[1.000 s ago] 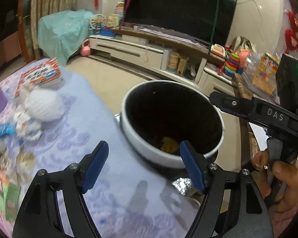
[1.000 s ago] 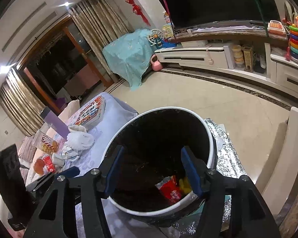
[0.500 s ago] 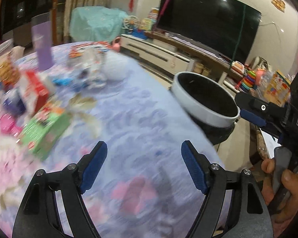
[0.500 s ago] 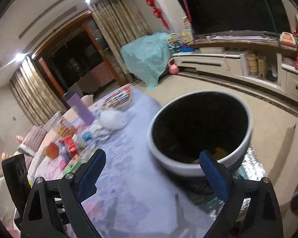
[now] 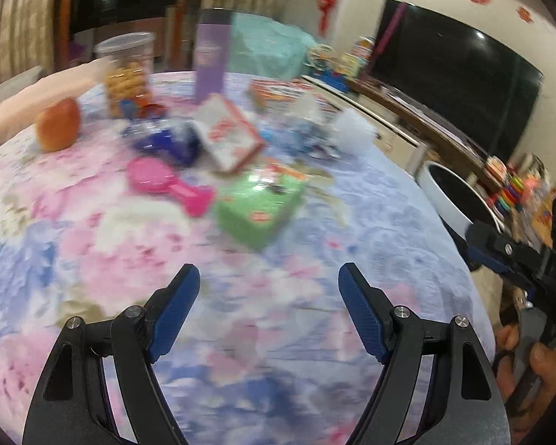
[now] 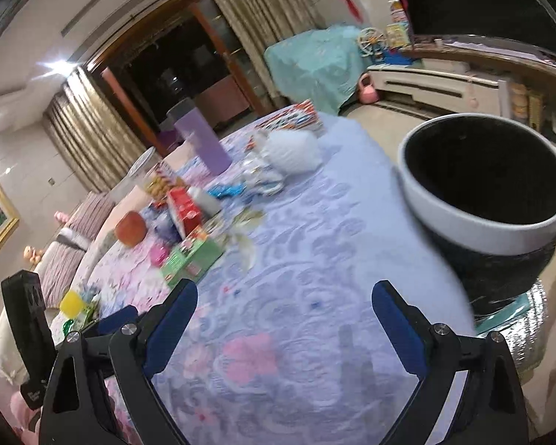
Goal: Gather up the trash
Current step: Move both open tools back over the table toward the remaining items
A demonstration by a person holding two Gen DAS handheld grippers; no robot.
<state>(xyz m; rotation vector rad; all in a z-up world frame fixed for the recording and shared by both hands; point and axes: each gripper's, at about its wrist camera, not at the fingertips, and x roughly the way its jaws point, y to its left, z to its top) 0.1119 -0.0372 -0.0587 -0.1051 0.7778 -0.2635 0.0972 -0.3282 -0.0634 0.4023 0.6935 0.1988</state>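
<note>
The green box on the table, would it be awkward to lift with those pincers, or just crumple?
The green box looks like thin printed cardboard, so probably light and apt to dent under a hard squeeze. It lies flat on the tablecloth, so it should slide rather than roll. It looks wide for the open left gripper.

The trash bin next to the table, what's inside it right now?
The trash bin is open, but only its dark inner wall shows. Its near rim hides the bottom, so any trash inside cannot be seen.
</note>
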